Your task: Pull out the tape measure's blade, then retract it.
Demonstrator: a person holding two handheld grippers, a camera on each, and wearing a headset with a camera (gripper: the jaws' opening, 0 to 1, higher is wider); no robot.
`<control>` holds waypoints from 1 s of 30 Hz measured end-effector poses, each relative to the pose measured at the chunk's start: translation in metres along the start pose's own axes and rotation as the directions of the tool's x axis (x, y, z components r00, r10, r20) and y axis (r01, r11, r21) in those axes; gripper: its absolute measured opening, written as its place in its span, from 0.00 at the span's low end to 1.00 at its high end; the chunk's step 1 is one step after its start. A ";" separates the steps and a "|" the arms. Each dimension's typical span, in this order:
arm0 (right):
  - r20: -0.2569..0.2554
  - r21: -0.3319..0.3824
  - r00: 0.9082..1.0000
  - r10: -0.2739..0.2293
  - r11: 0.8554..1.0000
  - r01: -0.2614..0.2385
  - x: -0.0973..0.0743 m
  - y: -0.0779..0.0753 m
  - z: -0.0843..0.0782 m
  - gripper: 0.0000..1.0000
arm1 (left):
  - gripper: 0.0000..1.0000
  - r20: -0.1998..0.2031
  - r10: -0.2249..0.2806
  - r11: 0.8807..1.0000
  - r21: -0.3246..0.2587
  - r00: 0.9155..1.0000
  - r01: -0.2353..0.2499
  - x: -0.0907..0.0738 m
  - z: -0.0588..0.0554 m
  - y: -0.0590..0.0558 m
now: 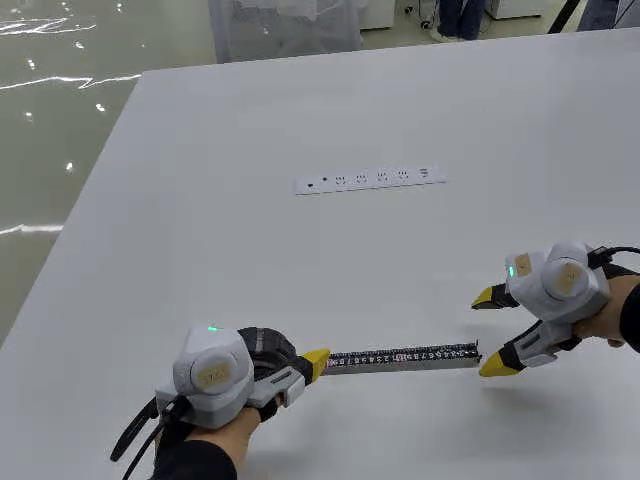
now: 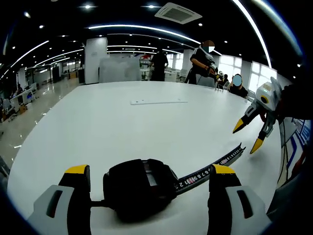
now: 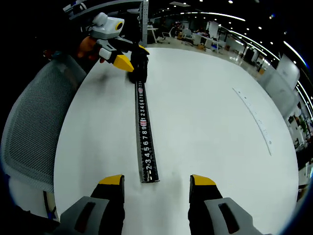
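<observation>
- The broad white counter (image 1: 300, 120) carries everything; the black round tape measure case (image 1: 268, 348) rests on it close to its near edge in the head view.
- A grey mesh chair back (image 3: 34, 127) stands off the counter's edge, on the same side as the case in the right gripper view.
- The left gripper (image 1: 295, 360), grey-white with yellow tips, reaches over the case. In the left gripper view (image 2: 149, 171) its jaws are spread wide, one on each side of the case (image 2: 142, 188), with a gap of counter showing between each tip and the case.
- The right gripper (image 1: 488, 332), the same make, hangs well away from the case, at the far end of the drawn-out blade. In the right gripper view (image 3: 156, 180) its jaws stand apart and hold nothing. The blade's end lies between them, nearer one tip and touching neither.
- A long flat white power strip (image 1: 370, 180) lies well beyond the case, toward the middle of the counter.
- The dark steel blade with white numbers (image 1: 400, 357) runs flat along the counter from the case's mouth, straight toward the right gripper (image 3: 143, 132).
</observation>
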State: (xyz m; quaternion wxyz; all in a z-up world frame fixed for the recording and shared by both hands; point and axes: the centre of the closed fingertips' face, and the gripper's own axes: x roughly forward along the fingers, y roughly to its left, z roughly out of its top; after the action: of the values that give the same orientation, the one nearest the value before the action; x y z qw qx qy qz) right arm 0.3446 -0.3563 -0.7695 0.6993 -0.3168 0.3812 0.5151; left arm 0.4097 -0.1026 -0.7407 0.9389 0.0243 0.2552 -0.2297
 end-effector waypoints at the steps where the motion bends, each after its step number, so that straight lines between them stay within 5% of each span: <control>1: -0.001 0.002 1.000 0.008 1.000 -0.008 0.001 0.001 0.001 0.47 | 0.99 0.002 -0.002 1.000 -0.009 1.000 0.002 0.000 0.000 0.000; 16: -0.069 -0.053 0.995 0.078 0.995 -0.082 0.011 0.008 -0.013 0.20 | 0.96 0.019 -0.003 1.000 -0.012 1.000 0.003 0.000 -0.002 0.002; 30: -0.091 -0.035 0.993 0.079 0.996 -0.083 0.021 0.004 -0.015 0.12 | 0.90 0.019 0.040 0.993 -0.114 0.999 -0.038 -0.002 -0.001 0.013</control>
State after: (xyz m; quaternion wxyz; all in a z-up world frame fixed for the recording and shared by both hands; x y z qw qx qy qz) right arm 0.3410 -0.3574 -0.7948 0.6537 -0.3374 0.4145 0.5357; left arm 0.4132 -0.0901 -0.7417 0.9458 -0.0268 0.2572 -0.1967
